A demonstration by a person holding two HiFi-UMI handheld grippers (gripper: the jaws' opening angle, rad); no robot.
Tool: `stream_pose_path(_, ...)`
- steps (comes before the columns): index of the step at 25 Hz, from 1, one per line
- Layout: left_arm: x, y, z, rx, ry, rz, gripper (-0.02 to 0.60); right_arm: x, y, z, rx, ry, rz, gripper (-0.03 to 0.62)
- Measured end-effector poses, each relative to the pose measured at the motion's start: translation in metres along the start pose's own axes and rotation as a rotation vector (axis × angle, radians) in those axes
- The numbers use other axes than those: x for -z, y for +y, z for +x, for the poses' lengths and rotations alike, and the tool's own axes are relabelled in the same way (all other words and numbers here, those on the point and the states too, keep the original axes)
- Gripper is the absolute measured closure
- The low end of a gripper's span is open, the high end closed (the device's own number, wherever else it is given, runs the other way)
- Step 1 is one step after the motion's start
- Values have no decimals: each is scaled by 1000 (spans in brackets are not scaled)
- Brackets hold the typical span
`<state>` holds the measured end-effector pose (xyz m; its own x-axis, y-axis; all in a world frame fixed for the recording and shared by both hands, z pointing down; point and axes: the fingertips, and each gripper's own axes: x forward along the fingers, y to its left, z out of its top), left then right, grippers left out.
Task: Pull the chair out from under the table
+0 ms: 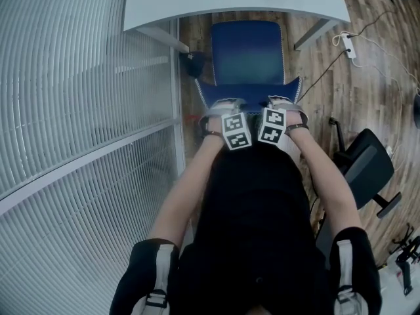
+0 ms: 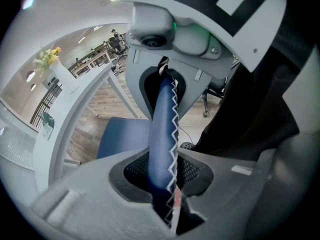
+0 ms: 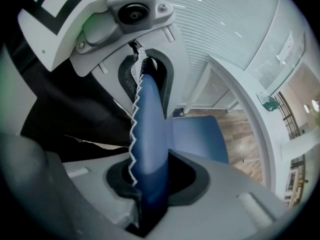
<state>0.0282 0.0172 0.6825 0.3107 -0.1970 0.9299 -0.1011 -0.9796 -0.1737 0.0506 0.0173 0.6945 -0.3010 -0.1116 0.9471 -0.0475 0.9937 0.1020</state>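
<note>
A blue chair (image 1: 248, 52) stands before the white table (image 1: 197, 2), its seat showing just clear of the table's near edge. Both grippers clamp the top edge of the backrest (image 1: 249, 92), which is blue with white zigzag stitching. My left gripper (image 1: 226, 107) is shut on it left of centre and my right gripper (image 1: 279, 104) right of centre, close together. In the left gripper view the backrest edge (image 2: 162, 129) runs between the pads of the left gripper (image 2: 164, 176). The right gripper view shows that edge (image 3: 150, 134) pinched in the right gripper (image 3: 149, 184).
A glass partition with blinds (image 1: 79, 110) runs along the left, close to the chair. A black office chair (image 1: 364, 163) stands at the right. A power strip (image 1: 349, 46) with cables lies on the wood floor. A white table leg (image 1: 315, 35) slants at the right.
</note>
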Motion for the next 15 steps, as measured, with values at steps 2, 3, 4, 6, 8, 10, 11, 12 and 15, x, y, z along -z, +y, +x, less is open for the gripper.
stream_pose_path(2,1,-5,-1,-1,2,-4,486,-1,5,-1,-1,1,3,503)
stream_pose_path(3,1,-8,-2,1,5,-6,486,-1,8,-1,-2,1,4,503)
stream_pose_path(4,2,-11,-2,2,7,-9,486,-1,11,-1,-4,1,7,503)
stream_pose_path(6,4,-16,-3,5,8,-12,486,-3,16,-1,-10,1,9,503)
stream_pose_path(8,6,-21,-5,5,6,-11,486,-4,22,-1,-14,2,9,503)
stream_pose_path(10,6,-29,-5,8,4,-10,486,-3,30,-1,-18,2,11,503)
stream_pose_path(11,6,-33,-6,10,4,-10,486,-3,34,-1,-20,1,13,503)
stream_pose_path(12,6,-36,-6,12,5,-10,486,-2,37,-2,-21,0,16,503)
stream_pose_path(15,5,-43,-8,21,3,-16,486,-2,45,-3,-20,-3,21,502)
